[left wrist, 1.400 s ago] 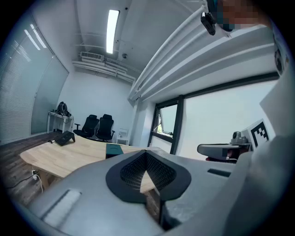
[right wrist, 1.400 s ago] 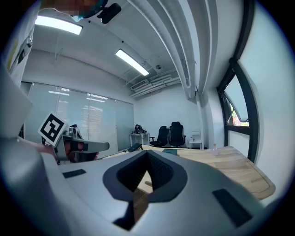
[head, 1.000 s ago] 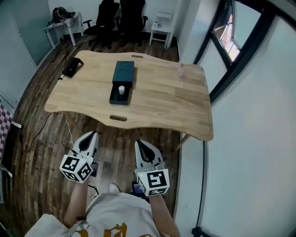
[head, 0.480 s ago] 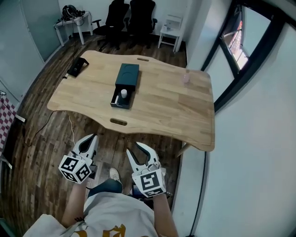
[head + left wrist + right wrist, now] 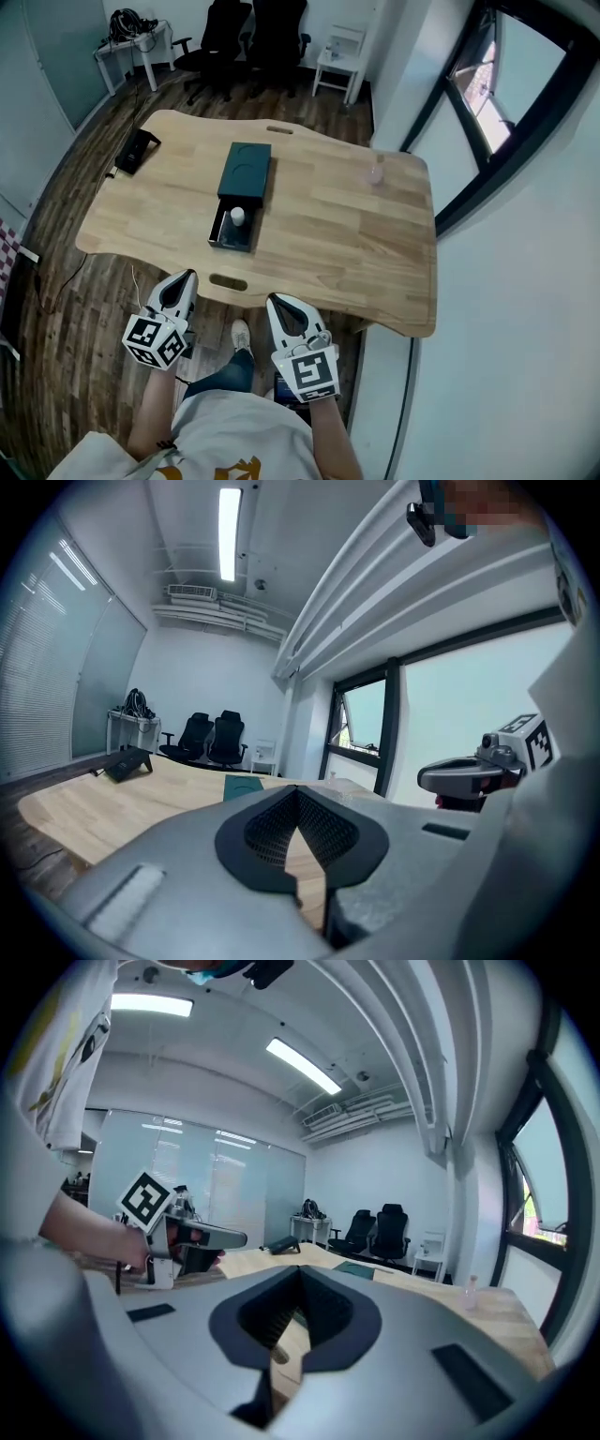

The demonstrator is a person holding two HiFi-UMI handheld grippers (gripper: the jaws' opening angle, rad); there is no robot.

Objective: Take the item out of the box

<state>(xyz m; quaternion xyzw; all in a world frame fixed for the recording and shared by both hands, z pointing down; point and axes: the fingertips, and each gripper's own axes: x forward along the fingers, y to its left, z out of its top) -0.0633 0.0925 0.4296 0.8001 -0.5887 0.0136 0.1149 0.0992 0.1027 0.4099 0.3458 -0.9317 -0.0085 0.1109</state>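
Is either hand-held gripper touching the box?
No, left hand-held gripper and right hand-held gripper hang before the table edge, apart from the box.

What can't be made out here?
- White item in the box: too small in the head view to identify; the left gripper and right gripper bodies hide it in their own views.
- Black device at the table's far-left corner: too small to name.
- Pale object near the table's right edge: faint, unclear.
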